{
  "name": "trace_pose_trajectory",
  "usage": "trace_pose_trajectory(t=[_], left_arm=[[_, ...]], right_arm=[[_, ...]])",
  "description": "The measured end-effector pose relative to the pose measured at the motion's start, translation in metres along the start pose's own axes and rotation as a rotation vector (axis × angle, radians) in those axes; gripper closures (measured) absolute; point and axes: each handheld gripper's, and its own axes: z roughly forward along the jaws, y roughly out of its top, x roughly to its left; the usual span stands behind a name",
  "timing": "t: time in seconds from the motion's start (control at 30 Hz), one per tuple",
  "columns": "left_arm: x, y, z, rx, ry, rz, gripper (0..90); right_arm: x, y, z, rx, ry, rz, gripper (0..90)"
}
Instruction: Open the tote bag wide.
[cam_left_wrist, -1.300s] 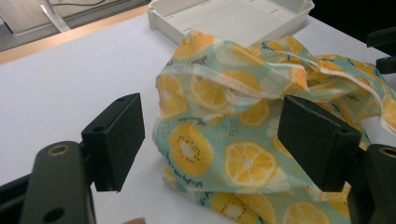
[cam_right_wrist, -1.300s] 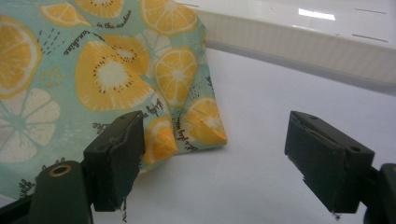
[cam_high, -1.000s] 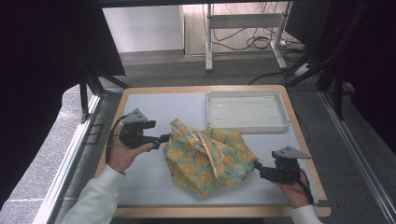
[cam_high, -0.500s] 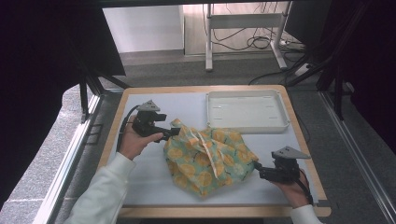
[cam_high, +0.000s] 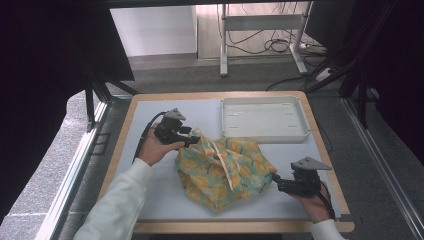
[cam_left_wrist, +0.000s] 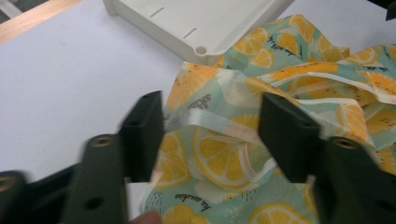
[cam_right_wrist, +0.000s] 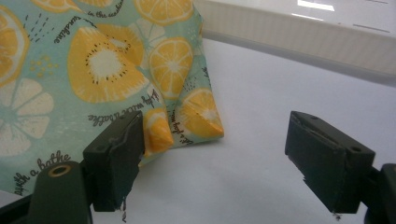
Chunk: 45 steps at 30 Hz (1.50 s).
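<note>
Closing on the lemon-print cloth (cam_left_wrist: 280, 84), left hand-held gripper (cam_left_wrist: 212, 135) has advanced, not yet clamped.

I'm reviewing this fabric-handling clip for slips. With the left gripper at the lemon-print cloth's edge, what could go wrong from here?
1. The left gripper has just been closing around the white trim of the lemon-print cloth; it may catch only that thin trim, which could slip out.
2. The cloth's far edge lies against the white tray, so a pull might drag the tray.
3. The right gripper is open beside a corner, holding nothing, so the cloth may slide.
</note>
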Motion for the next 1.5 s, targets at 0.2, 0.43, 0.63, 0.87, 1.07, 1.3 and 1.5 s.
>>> trace_pose_trajectory(t=[0.2, 0.43, 0.63, 0.87, 1.07, 1.3, 1.5], left_arm=[[-0.003, 0.0, 0.004, 0.008, -0.016, 0.016, 67.1], [-0.004, 0.0, 0.003, 0.001, -0.034, 0.008, 78.2], [-0.005, -0.001, 0.001, -0.015, -0.03, 0.007, 82.0], [-0.007, -0.001, -0.002, -0.023, -0.023, 0.015, 87.7], [-0.013, -0.002, -0.014, -0.053, -0.02, 0.021, 89.7], [-0.017, -0.01, -0.032, -0.088, -0.023, 0.022, 90.0], [-0.018, -0.019, -0.038, -0.111, -0.04, 0.0, 90.0]], right_arm=[[0.0, -0.001, 0.001, 0.002, -0.002, -0.002, 19.6], [-0.002, -0.001, 0.001, 0.0, -0.01, 0.002, 19.7], [-0.001, 0.0, -0.001, -0.013, -0.015, 0.001, 19.9], [-0.001, 0.0, -0.001, -0.013, -0.016, 0.001, 19.9], [-0.001, 0.0, -0.002, -0.014, -0.017, 0.001, 19.9], [-0.001, 0.001, -0.002, -0.018, -0.016, 0.003, 20.2], [0.001, 0.006, -0.01, -0.044, -0.009, 0.001, 22.2]])
